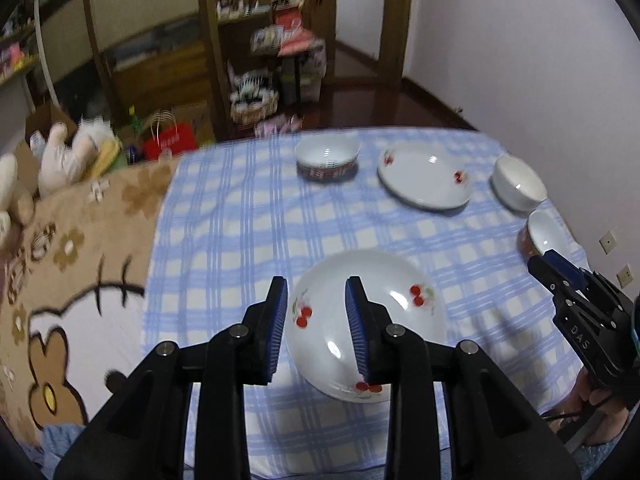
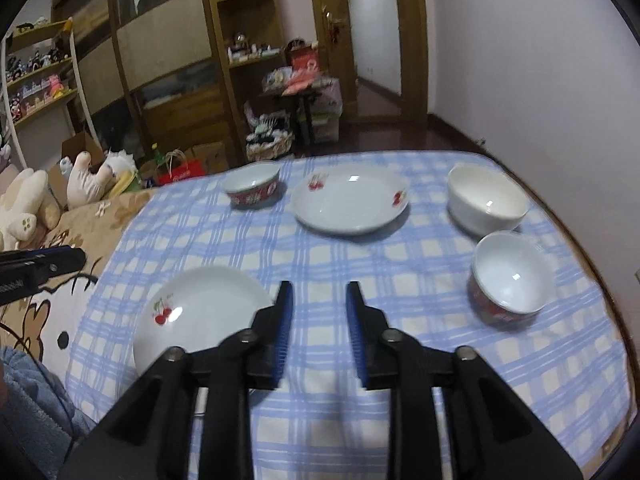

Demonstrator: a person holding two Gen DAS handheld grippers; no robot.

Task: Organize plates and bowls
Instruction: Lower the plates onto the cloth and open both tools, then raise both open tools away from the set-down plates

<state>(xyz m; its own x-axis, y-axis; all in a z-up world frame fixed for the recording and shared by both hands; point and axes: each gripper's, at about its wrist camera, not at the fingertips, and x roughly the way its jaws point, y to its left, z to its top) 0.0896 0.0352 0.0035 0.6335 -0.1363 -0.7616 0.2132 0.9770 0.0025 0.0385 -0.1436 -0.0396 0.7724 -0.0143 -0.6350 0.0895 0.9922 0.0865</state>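
A white plate with cherry prints [image 1: 320, 320] [image 2: 200, 304] lies on the blue checked cloth [image 1: 240, 220] at the near side. My left gripper [image 1: 316, 284] hovers above it, open, its blue pads clear of the rim. My right gripper [image 2: 319, 288] is open over bare cloth just right of that plate, with nothing between its fingers. Farther back sit a second cherry plate [image 1: 424, 176] [image 2: 350, 200], a red-patterned bowl [image 1: 327, 158] [image 2: 253, 188] and a plain white bowl [image 1: 518, 184] [image 2: 486, 198]. Another red-patterned bowl [image 1: 542, 236] [image 2: 512, 284] stands at the right.
A brown cartoon-cat blanket [image 1: 80, 280] covers the surface left of the cloth, with plush toys [image 2: 24, 204] at its far end. Wooden shelves [image 2: 240, 40] and a dark floor lie beyond the far edge. A white wall [image 2: 520, 60] runs along the right.
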